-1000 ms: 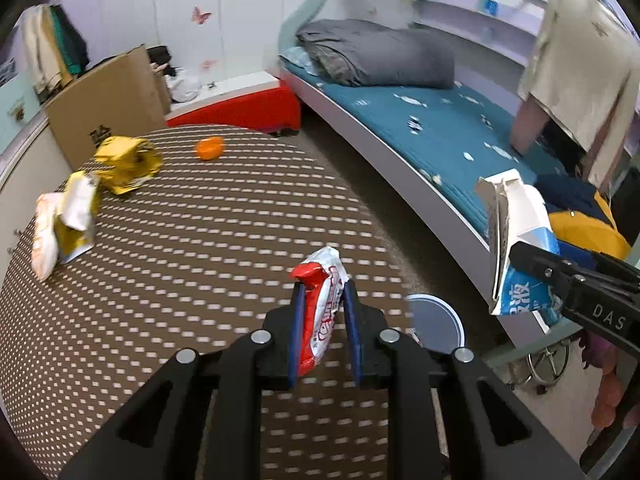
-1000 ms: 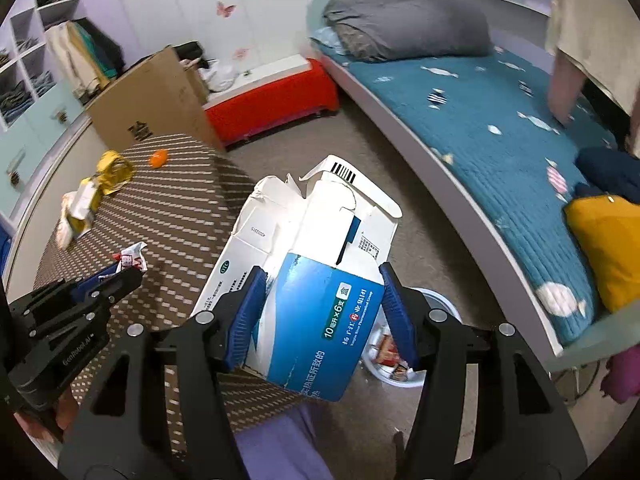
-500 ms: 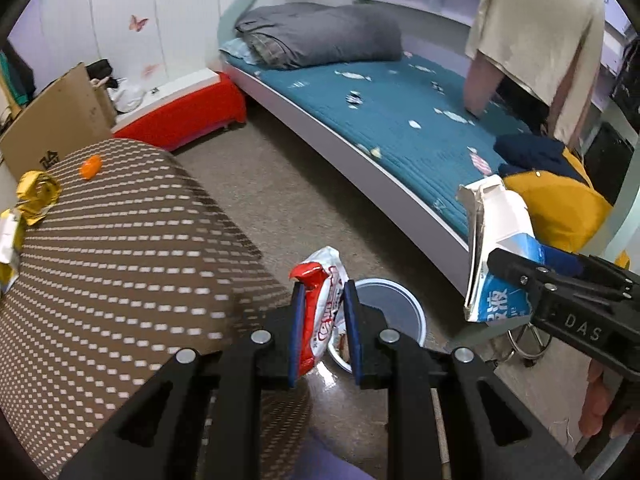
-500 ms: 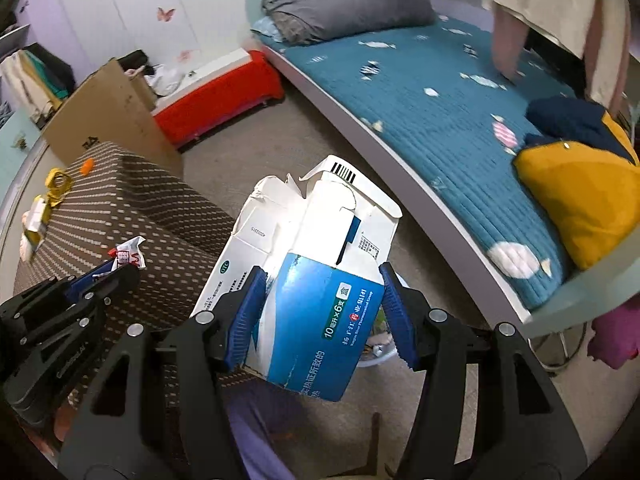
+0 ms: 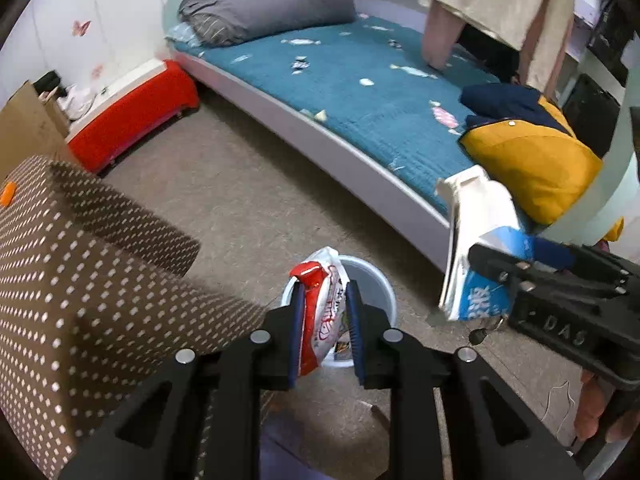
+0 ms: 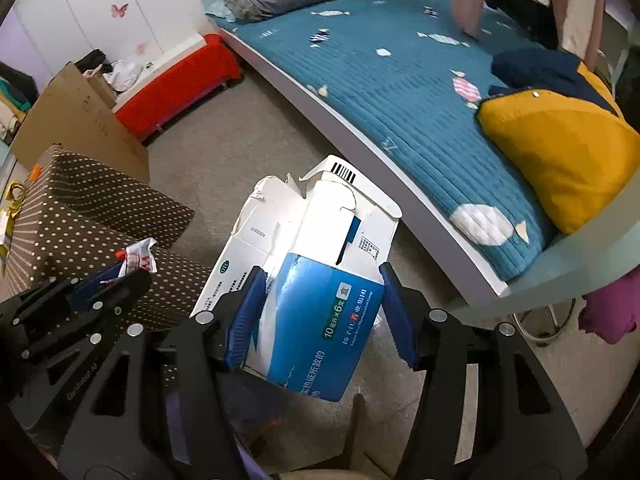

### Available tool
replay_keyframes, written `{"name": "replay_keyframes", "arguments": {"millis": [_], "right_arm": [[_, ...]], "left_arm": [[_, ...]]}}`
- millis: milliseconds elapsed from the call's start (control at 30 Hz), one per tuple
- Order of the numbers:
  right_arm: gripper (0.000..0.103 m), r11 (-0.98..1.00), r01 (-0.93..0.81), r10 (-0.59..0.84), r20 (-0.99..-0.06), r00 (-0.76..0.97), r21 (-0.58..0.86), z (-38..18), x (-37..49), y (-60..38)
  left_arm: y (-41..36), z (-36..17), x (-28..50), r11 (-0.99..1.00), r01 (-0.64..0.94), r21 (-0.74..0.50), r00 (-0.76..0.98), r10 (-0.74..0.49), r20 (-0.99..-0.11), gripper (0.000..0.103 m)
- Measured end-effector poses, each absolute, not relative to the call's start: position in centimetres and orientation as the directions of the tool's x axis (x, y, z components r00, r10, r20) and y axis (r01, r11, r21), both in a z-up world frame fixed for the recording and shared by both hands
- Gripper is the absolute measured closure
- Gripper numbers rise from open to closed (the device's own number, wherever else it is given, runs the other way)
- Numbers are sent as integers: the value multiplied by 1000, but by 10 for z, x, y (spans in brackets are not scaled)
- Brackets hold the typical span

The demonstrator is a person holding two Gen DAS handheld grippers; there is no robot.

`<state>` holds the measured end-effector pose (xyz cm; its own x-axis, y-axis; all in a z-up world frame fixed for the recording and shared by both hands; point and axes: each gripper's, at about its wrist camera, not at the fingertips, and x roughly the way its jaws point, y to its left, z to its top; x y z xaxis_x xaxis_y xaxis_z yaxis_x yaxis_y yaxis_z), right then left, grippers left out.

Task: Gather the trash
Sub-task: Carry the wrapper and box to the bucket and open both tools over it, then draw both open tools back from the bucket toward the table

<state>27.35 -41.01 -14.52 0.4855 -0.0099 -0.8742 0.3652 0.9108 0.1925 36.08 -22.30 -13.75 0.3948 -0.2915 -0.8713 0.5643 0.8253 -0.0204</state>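
Observation:
My left gripper (image 5: 324, 300) hangs over a pale blue bin (image 5: 374, 280) on the floor. Between its jaws is a red and white snack wrapper (image 5: 320, 312). The jaws are opening, and the wrapper still touches both pads. My right gripper (image 6: 320, 300) is shut on a torn blue and white carton (image 6: 316, 280), which hides the bin in the right wrist view. In the left wrist view the carton (image 5: 476, 240) hangs to the right of the bin. The right wrist view shows the left gripper (image 6: 116, 276) and its wrapper (image 6: 138, 258) at the left.
A table under a brown dotted cloth (image 5: 80, 280) stands to the left, with an orange object (image 5: 8, 192) and yellow wrappers (image 6: 14, 196) at its far end. A bed with a teal cover (image 5: 360, 100) runs along the right. A red bench (image 5: 132, 108) and cardboard (image 6: 76, 116) stand behind.
Both grippers swung from over the table to the floor beside the bed and sank lower. The bin now lies under the left gripper. The left jaws stand slightly wider.

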Motion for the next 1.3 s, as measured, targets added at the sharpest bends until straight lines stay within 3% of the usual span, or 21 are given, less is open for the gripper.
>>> {"name": "replay_keyframes", "arguments": {"millis": [67, 100, 500, 567, 633, 1300], "right_arm": [[46, 907, 378, -18, -878, 479, 187, -147, 271, -415], [46, 905, 383, -21, -879, 477, 186, -148, 270, -417], [45, 919, 347, 8, -892, 452, 184, -158, 291, -397], [40, 926, 334, 5, -889, 458, 178, -157, 298, -392], [20, 922, 342, 4, -884, 467, 184, -156, 302, -391], [20, 913, 362, 2, -889, 458, 188, -151, 287, -385]], "left_arm": [[-229, -135, 359, 820, 573, -7, 417, -299, -858, 52], [-231, -134, 357, 817, 576, -2, 426, -303, -853, 51], [-201, -133, 370, 857, 515, -4, 431, -263, -863, 51], [-195, -132, 373, 867, 499, -2, 439, -255, -862, 51], [-191, -131, 375, 871, 491, -6, 441, -255, -861, 51], [-175, -128, 372, 873, 487, -26, 434, -268, -860, 51]]}}
